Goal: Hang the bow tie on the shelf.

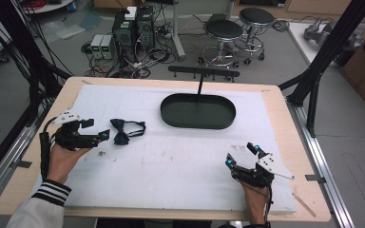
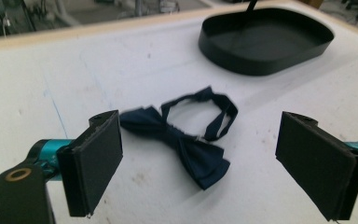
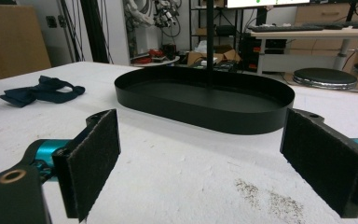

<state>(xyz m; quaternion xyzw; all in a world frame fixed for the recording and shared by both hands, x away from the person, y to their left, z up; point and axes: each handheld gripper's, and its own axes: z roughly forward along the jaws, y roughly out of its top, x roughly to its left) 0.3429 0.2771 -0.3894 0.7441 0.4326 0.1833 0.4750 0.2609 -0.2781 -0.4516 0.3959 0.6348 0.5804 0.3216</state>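
Note:
A dark navy bow tie (image 1: 125, 130) with its looped strap lies flat on the white mat, left of centre. My left gripper (image 1: 96, 130) is just to its left, open, jaws pointing at it. In the left gripper view the bow tie (image 2: 186, 140) lies a short way ahead between the two spread pads, untouched. A black oval tray (image 1: 198, 111) stands empty at the back centre of the mat. My right gripper (image 1: 241, 154) rests open near the front right, holding nothing. In the right gripper view the tray (image 3: 205, 105) is straight ahead and the bow tie (image 3: 39, 91) is far left.
The white mat (image 1: 171, 161) covers most of the wooden table (image 1: 285, 123). A thin black post (image 1: 200, 83) rises behind the tray. Dark specks (image 3: 270, 198) mark the mat near my right gripper. Stools, computers and cables stand on the floor beyond the table.

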